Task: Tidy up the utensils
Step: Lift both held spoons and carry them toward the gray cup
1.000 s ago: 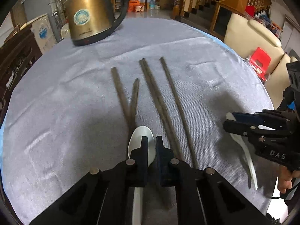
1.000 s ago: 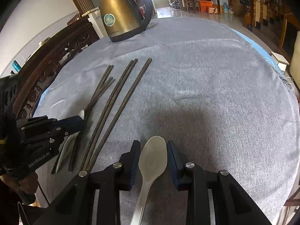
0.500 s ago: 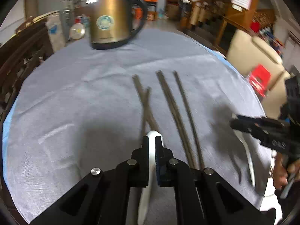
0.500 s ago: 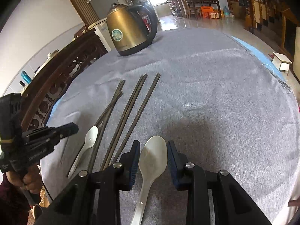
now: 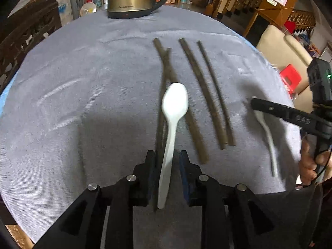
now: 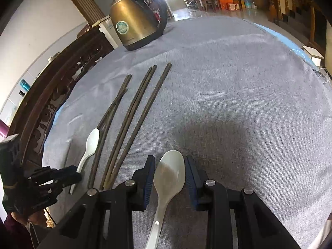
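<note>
A white plastic spoon [image 5: 174, 112] lies on the grey cloth over two crossed dark chopsticks [image 5: 166, 66]. My left gripper [image 5: 167, 161] is open, its fingers either side of the spoon's handle without touching. A second white spoon [image 6: 170, 174] lies flat between the open fingers of my right gripper [image 6: 170, 168]. That spoon also shows in the left wrist view [image 5: 267, 137], under the right gripper [image 5: 286, 114]. More chopsticks [image 5: 209, 95] lie between the two spoons. The first spoon [image 6: 90, 145] and left gripper [image 6: 51, 176] show at lower left in the right wrist view.
A brass electric kettle [image 6: 134, 27] stands at the far side of the round table [image 6: 238, 95]. A carved wooden chair [image 6: 54, 91] stands at the table's left edge. A cream sofa [image 5: 284, 47] and red stool [image 5: 290, 76] stand beyond the right edge.
My left gripper has opened and let go of its spoon, which now lies on the chopsticks; the gripper drew back. The right gripper stays open around its spoon.
</note>
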Tool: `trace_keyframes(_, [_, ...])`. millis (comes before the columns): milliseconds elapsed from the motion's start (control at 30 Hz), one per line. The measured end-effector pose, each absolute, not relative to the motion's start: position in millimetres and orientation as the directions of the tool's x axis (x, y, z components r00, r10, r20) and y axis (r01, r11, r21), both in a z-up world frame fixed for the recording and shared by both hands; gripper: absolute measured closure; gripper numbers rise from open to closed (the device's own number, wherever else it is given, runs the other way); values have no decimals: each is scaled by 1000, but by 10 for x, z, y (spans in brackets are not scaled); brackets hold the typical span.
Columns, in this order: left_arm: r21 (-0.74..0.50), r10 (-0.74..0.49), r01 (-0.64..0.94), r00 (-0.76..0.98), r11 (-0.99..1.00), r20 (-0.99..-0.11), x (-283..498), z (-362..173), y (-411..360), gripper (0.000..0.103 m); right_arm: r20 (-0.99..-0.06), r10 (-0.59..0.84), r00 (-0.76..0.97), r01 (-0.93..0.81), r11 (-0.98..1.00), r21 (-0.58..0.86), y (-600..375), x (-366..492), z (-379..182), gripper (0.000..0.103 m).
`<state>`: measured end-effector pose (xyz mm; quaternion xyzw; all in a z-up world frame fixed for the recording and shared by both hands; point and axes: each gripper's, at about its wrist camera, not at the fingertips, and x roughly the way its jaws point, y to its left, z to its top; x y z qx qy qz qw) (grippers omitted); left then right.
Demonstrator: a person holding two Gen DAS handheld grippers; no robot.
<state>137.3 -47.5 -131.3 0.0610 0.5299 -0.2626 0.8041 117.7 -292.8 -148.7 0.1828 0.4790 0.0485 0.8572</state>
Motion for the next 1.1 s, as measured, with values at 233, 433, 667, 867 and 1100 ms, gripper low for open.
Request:
trace_keyframes(233, [-206,-404,519,303,830,-863,1377,-1254,-758,79,-804,261,535,79,932,355,-2925,1191,-1495,72])
trace_keyframes(433, [-194,-363,457,318,868,-876,1701,-1280,-772,76,-806,251,536,67,939,337,-2896,1198,-1486,71])
trace_keyframes(667, [-91,-275,464,346,881,-897,1887,-1286,-1094,48,-800,266,538,63,933,353,-2920,1202,-1496,71])
trace_keyframes(867, [-113,-294,459,345,881,-891,1958,-1335,-1087,73,-807,258,532,61,938,340,-2903,1213,-1486,71])
trace_keyframes(1100, [-116,-336,467,420,876,-843,1832,-1137,-914,74,-794,247,555,58,941,333,-2853,1179,-1405,72])
